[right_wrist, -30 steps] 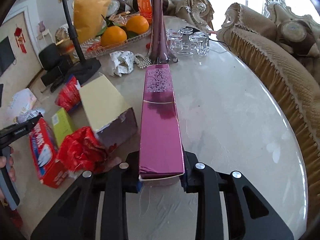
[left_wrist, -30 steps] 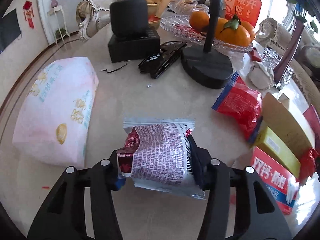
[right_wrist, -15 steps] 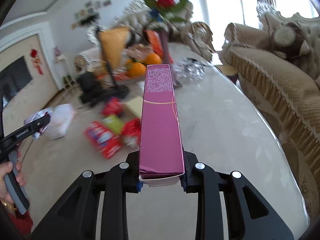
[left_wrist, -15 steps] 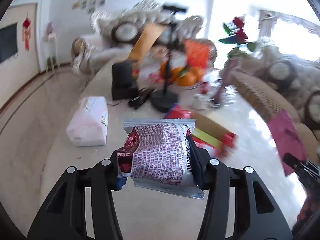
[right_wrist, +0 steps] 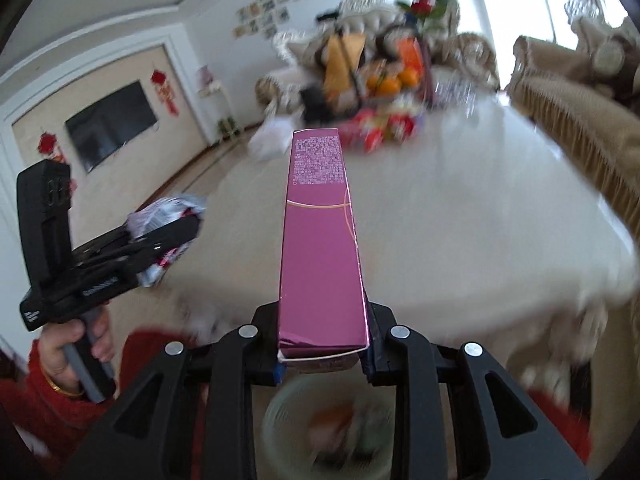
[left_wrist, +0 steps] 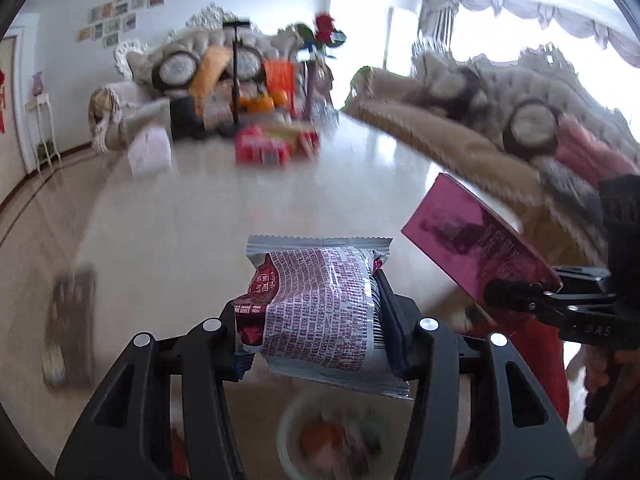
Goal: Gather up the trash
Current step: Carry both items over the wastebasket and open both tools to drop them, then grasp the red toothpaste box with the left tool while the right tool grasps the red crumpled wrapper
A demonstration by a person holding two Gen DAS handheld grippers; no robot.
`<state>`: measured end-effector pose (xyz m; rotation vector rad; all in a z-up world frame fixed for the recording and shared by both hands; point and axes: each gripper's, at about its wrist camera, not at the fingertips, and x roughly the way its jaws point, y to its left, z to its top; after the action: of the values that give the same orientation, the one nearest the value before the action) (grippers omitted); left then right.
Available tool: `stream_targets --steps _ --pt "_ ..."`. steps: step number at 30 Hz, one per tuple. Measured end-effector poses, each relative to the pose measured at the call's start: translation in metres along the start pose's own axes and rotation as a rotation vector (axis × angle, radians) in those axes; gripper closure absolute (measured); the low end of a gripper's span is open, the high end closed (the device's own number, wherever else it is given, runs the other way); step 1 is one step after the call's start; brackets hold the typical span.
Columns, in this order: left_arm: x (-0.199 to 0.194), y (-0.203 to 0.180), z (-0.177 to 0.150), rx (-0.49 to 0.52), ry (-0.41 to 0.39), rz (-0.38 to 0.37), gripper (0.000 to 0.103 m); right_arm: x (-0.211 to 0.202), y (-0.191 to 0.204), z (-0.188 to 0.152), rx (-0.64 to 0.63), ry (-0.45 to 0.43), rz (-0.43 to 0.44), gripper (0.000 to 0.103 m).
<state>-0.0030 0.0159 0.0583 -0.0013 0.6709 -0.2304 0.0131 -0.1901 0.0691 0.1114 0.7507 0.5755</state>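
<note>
Two loads | left hand-held gripper (left_wrist: 316, 320) clamps crinkled silver-and-red printed snack wrapper (left_wrist: 320, 304) | right hand-held gripper (right_wrist: 324, 344) clamps long magenta cardboard box (right_wrist: 320, 240) | blurred pale round bin at lower centre (right_wrist: 328, 432) | right view alone shows wall-mounted black television, left of frame (right_wrist: 110, 124)

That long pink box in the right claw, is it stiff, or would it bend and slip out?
The pink box probably stays stiff: it juts straight forward from the right claw without sagging. Held only at its near end, it might pivot if bumped. Its glossy faces look slippery, and it is likely light, perhaps empty.
</note>
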Motion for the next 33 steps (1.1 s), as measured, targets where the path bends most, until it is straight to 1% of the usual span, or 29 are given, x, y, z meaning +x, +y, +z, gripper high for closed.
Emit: stream_targets --steps 3,6,8,10,12,14,15,16,17,18,19,20,21,22,23,24,27,28,30,32,33 --pt "0.009 -0.009 -0.05 -0.005 0.116 -0.019 0.052 -0.002 0.012 -0.043 0.018 0.097 0.008 0.077" --pt "0.04 -0.005 -0.095 -0.063 0.272 -0.052 0.052 0.012 0.009 -0.076 0.064 0.206 0.001 0.077" --pt "0.071 -0.004 -0.121 -0.083 0.372 -0.057 0.052 0.032 0.001 -0.094 0.103 0.28 -0.017 0.077" --pt "0.095 -0.006 -0.141 -0.084 0.44 -0.051 0.052 0.057 -0.006 -0.109 0.132 0.35 -0.047 0.077" --pt "0.117 -0.006 -0.159 -0.089 0.511 -0.051 0.052 0.089 -0.016 -0.125 0.157 0.441 -0.078 0.077" --pt "0.134 -0.005 -0.172 -0.101 0.566 -0.059 0.051 0.111 -0.02 -0.133 0.152 0.487 -0.096 0.077" --pt "0.139 -0.005 -0.176 -0.108 0.587 -0.067 0.048 0.116 -0.02 -0.137 0.154 0.496 -0.101 0.077" --pt "0.145 -0.004 -0.179 -0.123 0.605 -0.075 0.041 0.122 -0.021 -0.14 0.153 0.507 -0.107 0.077" --pt "0.147 -0.004 -0.18 -0.129 0.612 -0.071 0.035 0.129 -0.022 -0.142 0.152 0.519 -0.108 0.077" --pt "0.149 -0.003 -0.182 -0.127 0.616 -0.058 0.022 0.131 -0.023 -0.144 0.162 0.52 -0.104 0.076" --pt "0.15 -0.002 -0.184 -0.12 0.609 -0.034 0.011 0.136 -0.024 -0.144 0.168 0.526 -0.098 0.075" --pt "0.15 0.0 -0.185 -0.121 0.592 -0.017 0.01 0.133 -0.023 -0.152 0.164 0.533 -0.103 0.074" --pt "0.15 0.001 -0.185 -0.127 0.582 -0.01 0.01 0.135 -0.021 -0.15 0.159 0.541 -0.112 0.073" --pt "0.15 0.004 -0.186 -0.14 0.58 -0.009 0.01 0.13 -0.022 -0.153 0.155 0.543 -0.12 0.07" --pt "0.15 0.006 -0.186 -0.153 0.582 -0.011 0.01 0.13 -0.022 -0.153 0.152 0.542 -0.131 0.049" --pt "0.15 0.01 -0.186 -0.163 0.586 -0.011 0.008 0.128 -0.022 -0.152 0.15 0.53 -0.146 0.031" --pt "0.144 0.015 -0.184 -0.168 0.578 -0.001 0.007 0.115 -0.022 -0.155 0.146 0.497 -0.165 0.031" --pt "0.14 0.015 -0.179 -0.156 0.559 0.008 0.007 0.111 -0.027 -0.159 0.147 0.49 -0.171 0.031" --pt "0.13 0.013 -0.171 -0.122 0.526 0.02 0.007 0.101 -0.026 -0.153 0.146 0.467 -0.166 0.031" --pt "0.117 0.014 -0.153 -0.079 0.504 0.026 0.007 0.089 -0.026 -0.144 0.136 0.433 -0.152 0.031" --pt "0.106 0.016 -0.139 -0.072 0.481 0.022 0.007 0.08 -0.023 -0.137 0.122 0.409 -0.144 0.031"
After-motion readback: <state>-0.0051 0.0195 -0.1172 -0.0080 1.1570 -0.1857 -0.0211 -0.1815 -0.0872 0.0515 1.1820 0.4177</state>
